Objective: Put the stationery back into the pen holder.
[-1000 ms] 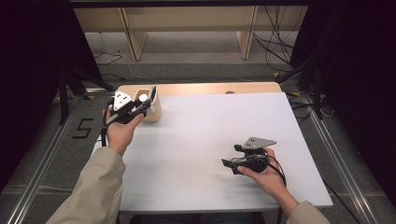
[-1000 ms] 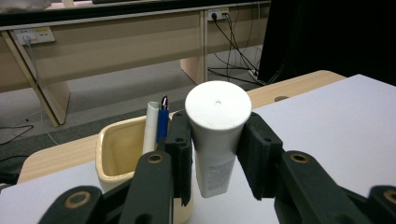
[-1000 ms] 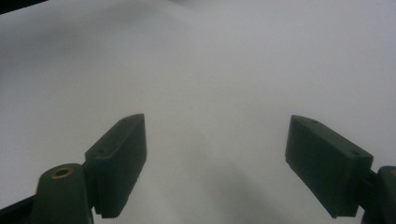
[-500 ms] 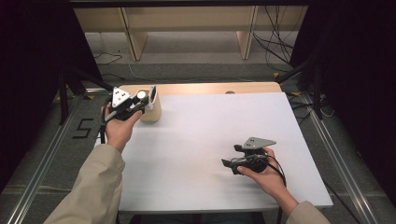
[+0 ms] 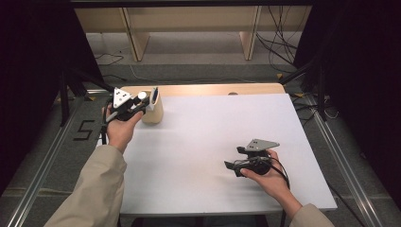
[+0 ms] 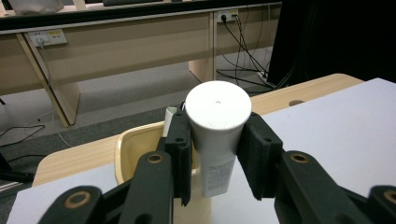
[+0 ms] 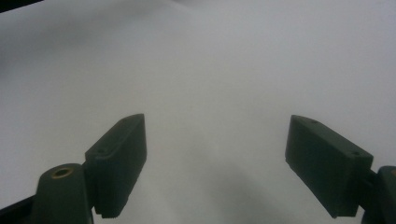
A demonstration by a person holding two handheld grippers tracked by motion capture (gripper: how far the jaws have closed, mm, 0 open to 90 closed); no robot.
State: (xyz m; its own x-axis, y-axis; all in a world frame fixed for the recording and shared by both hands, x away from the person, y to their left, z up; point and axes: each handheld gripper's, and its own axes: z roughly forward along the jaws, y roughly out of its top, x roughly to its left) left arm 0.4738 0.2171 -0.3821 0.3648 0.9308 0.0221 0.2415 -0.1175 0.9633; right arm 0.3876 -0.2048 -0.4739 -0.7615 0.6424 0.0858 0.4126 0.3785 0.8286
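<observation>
The tube (image 6: 217, 135), white with a flat round cap, stands upright, cap up, in a cream cup (image 5: 153, 112) at the far left corner of the bench (image 5: 213, 142). Largest is the bench, a white top with a wooden strip along its far edge. Next, the cup also holds 1 more thin white item (image 6: 169, 120) behind the tube. The left hand-held gripper (image 6: 215, 156) clamps the tube between both pads, just under the cap. The right hand-held gripper (image 5: 236, 166) rests low at the near right, jaws spread wide, holding nothing.
</observation>
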